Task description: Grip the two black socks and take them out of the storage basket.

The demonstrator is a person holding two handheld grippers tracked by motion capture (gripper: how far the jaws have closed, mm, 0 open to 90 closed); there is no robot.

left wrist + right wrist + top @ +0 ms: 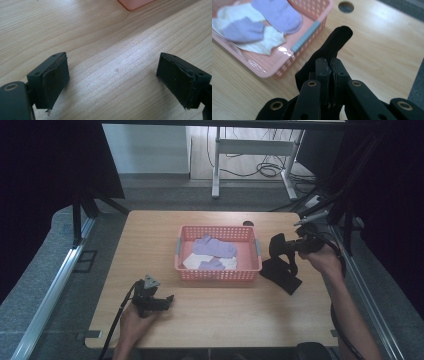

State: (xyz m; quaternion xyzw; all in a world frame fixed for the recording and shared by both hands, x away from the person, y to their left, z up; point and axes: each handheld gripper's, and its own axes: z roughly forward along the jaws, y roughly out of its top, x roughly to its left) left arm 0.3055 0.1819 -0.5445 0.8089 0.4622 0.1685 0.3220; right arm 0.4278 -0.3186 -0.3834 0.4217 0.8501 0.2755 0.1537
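A pink basket (218, 270) stands mid-table and holds purple socks (215, 246) and white socks (196, 260). To its right my right gripper (286, 246) is shut on a black sock (281, 271), whose upper end is lifted while the lower end lies on the table. In the right gripper view the jaws (330, 63) pinch the black sock (335, 41) beside the basket (312, 27), with a purple sock (278, 13) inside. My left gripper (168, 300) rests near the front left. Its jaws (112, 77) stand open over bare wood, with a basket corner (135, 3) ahead.
The wooden table (150, 235) has a round cable hole (248, 224) behind the basket, also seen as the hole (346, 6) in the right gripper view. Black stands and curtains flank both sides. A white desk frame (250, 150) with cables stands beyond the far edge.
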